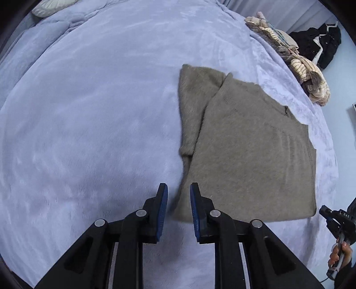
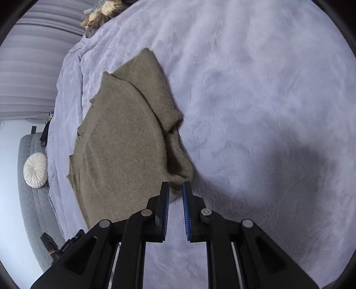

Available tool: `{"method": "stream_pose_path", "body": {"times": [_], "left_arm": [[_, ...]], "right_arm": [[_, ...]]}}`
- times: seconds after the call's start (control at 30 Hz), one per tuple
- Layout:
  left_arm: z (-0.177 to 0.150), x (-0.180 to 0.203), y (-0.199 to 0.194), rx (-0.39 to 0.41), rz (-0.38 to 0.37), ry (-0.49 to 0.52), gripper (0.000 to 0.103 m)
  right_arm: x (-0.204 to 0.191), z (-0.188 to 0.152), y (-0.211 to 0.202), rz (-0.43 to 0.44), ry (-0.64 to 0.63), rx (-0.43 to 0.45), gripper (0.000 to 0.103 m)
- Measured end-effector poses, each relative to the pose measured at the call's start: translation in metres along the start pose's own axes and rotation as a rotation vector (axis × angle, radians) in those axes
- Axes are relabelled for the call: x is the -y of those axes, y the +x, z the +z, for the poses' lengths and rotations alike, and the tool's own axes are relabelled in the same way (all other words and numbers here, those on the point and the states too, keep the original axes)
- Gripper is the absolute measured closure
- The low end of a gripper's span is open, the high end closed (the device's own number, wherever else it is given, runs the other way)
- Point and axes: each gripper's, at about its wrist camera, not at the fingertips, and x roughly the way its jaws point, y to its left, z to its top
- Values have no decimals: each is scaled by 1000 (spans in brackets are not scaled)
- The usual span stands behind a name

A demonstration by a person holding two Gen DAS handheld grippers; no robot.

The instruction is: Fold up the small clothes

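Observation:
An olive-brown knitted sweater (image 1: 249, 155) lies partly folded on a lavender plush blanket (image 1: 89, 115), one sleeve laid along its left side. My left gripper (image 1: 178, 186) is shut on the sweater's near left corner, which rises blurred between the blue pads. In the right wrist view the sweater (image 2: 120, 155) fills the left middle. My right gripper (image 2: 175, 184) is shut on a bunched corner that lifts off the blanket (image 2: 255, 100) with shadow under it. A hand (image 1: 340, 255) holding the other gripper's handle shows at the left wrist view's right edge.
A heap of striped and beige clothes (image 1: 309, 73) lies at the bed's far right edge, with a black garment (image 1: 318, 44) beyond it. A pillow (image 1: 51, 6) sits at the far left. A round white cushion (image 2: 35, 171) rests on a grey quilted seat (image 2: 33, 211) beside the bed.

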Motion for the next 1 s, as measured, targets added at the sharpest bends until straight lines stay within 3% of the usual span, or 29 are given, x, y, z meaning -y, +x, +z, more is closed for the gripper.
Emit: {"method": "stream_pose_path", "body": {"times": [0.23, 0.3, 0.37, 0.43, 0.47, 0.7, 1.0], "left_arm": [[51, 52, 47, 17, 3, 109, 81], [55, 51, 70, -13, 58, 100, 81], [54, 43, 85, -33, 48, 75, 81], [50, 42, 83, -25, 41, 86, 81], [49, 43, 81, -29, 46, 105, 81], [37, 44, 70, -66, 63, 142, 81], [4, 48, 49, -124, 89, 156, 81]], "right_arm": [[-56, 40, 39, 9, -154, -19, 89], [-63, 47, 61, -7, -180, -44, 89], [-63, 49, 81, -52, -196, -68, 90], [-55, 52, 94, -69, -193, -83, 98], [-50, 54, 94, -64, -187, -80, 103], [-26, 60, 65, -55, -120, -64, 103], [-25, 24, 35, -12, -70, -91, 98]]}}
